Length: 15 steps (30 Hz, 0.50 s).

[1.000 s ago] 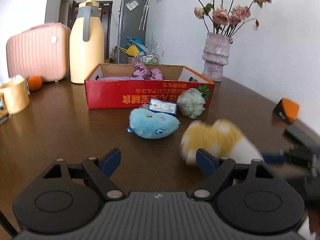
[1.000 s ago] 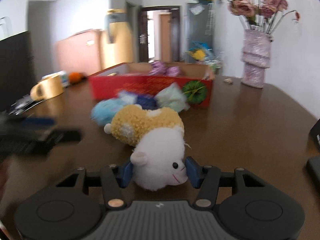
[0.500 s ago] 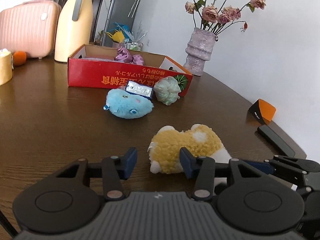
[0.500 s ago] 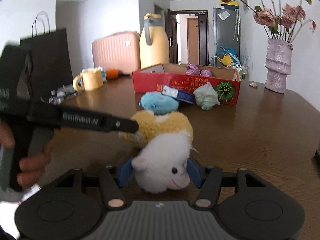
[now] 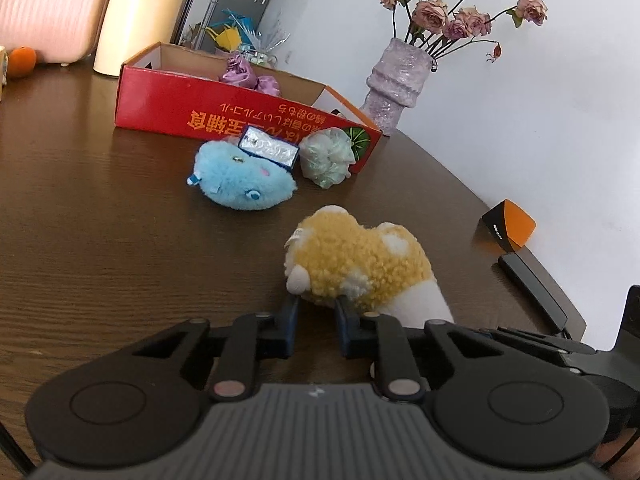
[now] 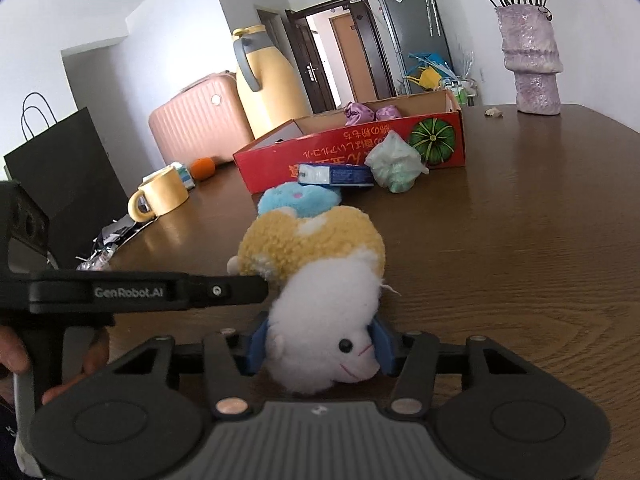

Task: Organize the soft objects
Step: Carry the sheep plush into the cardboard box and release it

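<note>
We log curly yellow-and-white plush hamster at frame centre on wood-grain bench. Right tongs clenched on its smooth white head. Left tongs pinch its woolly rear. Fluffy blue plush above, near glossy red cardboard box.

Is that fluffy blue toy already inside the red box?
No, the blue plush toy lies on the wooden table in front of the red box, outside it.
</note>
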Motion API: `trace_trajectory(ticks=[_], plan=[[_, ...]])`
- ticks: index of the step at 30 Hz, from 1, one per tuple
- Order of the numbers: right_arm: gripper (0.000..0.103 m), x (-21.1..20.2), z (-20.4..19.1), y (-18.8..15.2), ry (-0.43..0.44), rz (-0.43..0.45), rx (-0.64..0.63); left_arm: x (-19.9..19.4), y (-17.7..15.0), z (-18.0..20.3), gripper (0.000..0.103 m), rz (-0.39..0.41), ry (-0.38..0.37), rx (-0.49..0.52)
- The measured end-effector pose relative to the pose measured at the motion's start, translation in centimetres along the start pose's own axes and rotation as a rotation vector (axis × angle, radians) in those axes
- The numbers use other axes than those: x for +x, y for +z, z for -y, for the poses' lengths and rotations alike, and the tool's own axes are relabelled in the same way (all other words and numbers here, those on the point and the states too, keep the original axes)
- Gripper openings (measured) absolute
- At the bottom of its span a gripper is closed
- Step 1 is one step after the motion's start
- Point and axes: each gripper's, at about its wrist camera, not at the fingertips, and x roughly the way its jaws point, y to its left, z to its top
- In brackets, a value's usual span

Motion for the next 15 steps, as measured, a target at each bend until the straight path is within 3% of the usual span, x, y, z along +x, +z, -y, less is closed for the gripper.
trace_trajectory(ticks=[8, 11, 15], plan=[[0.048, -1.1, -0.9, 0.7, -0.029, 0.040, -0.080, -0.6, 1.9, 1.3, 0.024, 0.074, -0.035, 0.043], [0.048, -1.4, -0.8, 2.5, -0.045, 0.082, -0.096, 0.2, 5.5, 2.3, 0.024, 0.110, -0.038, 0.094], [0.047, -0.4, 0.2, 8.1, -0.091, 0.152, -0.122, 2.8, 12.1, 3.1, 0.030, 0.191, -0.020, 0.123]])
